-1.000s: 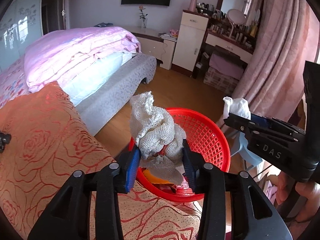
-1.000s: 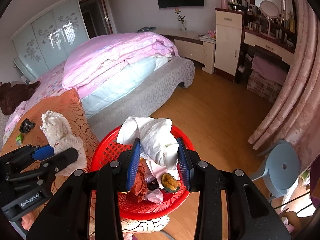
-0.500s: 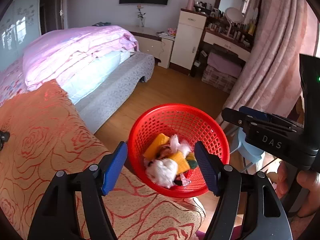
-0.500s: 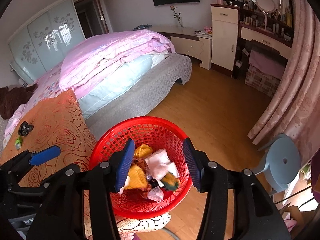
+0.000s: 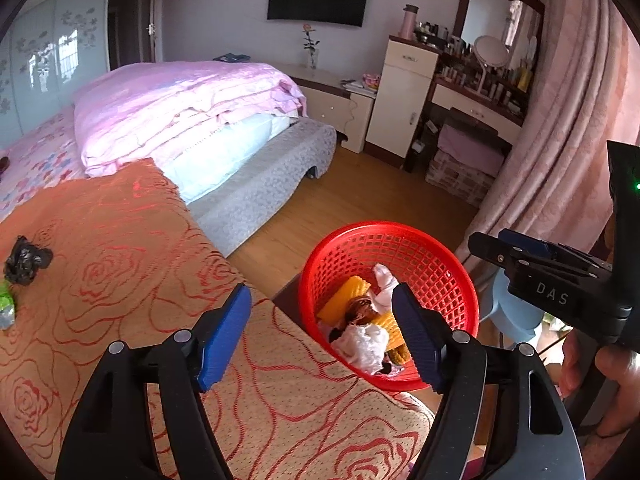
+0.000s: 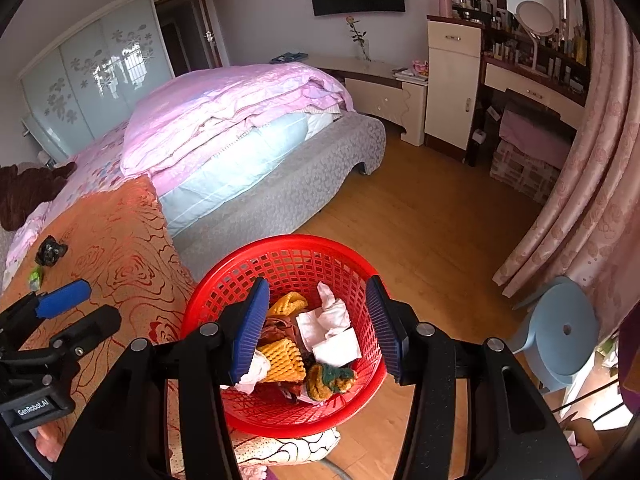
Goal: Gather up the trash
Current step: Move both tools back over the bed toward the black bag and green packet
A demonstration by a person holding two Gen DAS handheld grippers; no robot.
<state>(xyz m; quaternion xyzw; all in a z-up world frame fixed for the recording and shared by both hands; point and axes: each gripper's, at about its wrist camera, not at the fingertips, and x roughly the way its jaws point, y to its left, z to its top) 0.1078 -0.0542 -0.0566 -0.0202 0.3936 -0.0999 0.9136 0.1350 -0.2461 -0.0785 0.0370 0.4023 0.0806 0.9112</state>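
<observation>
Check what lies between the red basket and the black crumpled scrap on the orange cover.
Only bare orange rose-patterned cover lies between the red basket and the black scrap, in the left wrist view.

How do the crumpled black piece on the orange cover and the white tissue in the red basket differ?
The black piece is dark, balled up, and lies uncollected on the orange cover. The white tissue is pale, flatter, and already inside the red basket. Both look like crumpled trash.

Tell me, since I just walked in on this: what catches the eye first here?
The bright red basket, half full of crumpled paper and yellow foam netting, sits at the edge of the orange rose-patterned cover. Both tools hang open, the right tool above the basket. A black scrap lies on the cover, far left.
</observation>
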